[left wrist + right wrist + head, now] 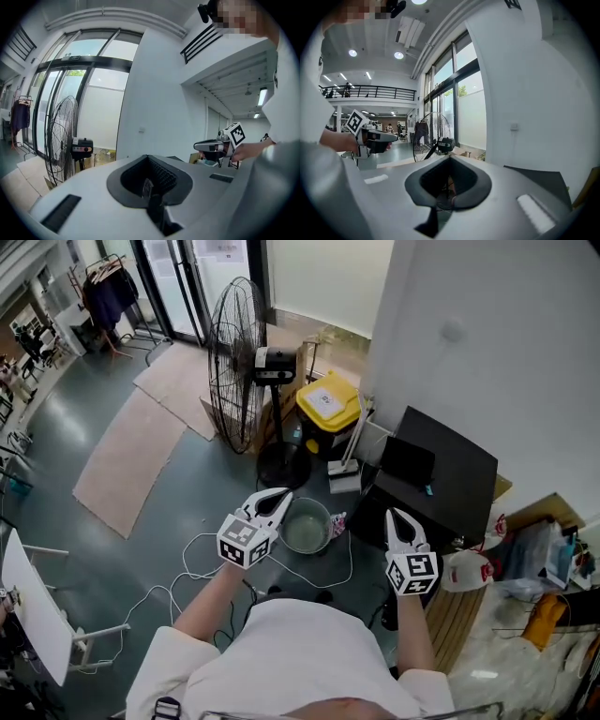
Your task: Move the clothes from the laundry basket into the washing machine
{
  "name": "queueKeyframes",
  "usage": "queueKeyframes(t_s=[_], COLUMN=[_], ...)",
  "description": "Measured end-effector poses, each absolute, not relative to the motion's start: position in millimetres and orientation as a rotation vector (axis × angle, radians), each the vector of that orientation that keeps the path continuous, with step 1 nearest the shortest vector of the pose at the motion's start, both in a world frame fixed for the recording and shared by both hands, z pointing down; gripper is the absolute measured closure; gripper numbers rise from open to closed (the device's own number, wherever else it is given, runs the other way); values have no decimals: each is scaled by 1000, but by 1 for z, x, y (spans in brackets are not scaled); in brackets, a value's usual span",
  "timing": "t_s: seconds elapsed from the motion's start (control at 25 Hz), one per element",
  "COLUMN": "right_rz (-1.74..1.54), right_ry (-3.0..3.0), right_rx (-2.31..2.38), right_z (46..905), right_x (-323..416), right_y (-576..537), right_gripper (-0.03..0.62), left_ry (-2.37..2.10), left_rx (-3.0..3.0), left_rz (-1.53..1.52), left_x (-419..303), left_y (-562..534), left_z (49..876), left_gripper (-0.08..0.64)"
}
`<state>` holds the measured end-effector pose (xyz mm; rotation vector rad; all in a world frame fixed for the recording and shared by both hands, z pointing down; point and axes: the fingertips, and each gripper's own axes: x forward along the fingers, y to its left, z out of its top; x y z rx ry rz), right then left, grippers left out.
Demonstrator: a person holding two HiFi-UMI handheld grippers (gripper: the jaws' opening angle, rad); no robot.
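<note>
Left gripper and right gripper: jaws clenched, empty, both held above the floor. A round grey basin, possibly the laundry basket, stands on the floor between them, near the fan.

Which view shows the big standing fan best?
Head view: the standing fan shows whole, cage to base. Left gripper view shows cage and motor, base hidden; right gripper view shows it small and far.
</note>
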<state>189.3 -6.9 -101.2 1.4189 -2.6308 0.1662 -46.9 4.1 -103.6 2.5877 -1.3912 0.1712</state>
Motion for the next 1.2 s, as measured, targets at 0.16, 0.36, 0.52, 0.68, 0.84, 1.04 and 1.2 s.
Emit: queueKeyframes(t_s=[0.16,0.36,0.52,0.68,0.84,1.04,1.2], right_rz=[124,75,85,70,26,15,12], right_ry=[-2642,-2659,-2652,-2641,-2647,-2663,-2664], right_rx=[1444,1490,1499,1486,1462,1457,1451], right_z=[-120,-136,-134,-133,-139,-143,-143], right_x=[191,193,194,192,188,184,182], right_y=[-9,-11,-11,-10,-9,-9,-6], right_gripper=[581,581,581,581,581,581,581], left_ry=[-1394,-1410,-1440,-1464,-1474,-1478,-1472], left_rx=[2611,2639,2646,2638,2623,2620,2613], left_rz=[160,161,153,167,161,149,144], left_x=[-47,-47,-50,-54,-58,-61,-61], left_y=[9,11,12,8,5,3,7], left_z=[-121,-134,-141,-140,-140,-141,-138], left_gripper=[554,554,554,554,554,554,554])
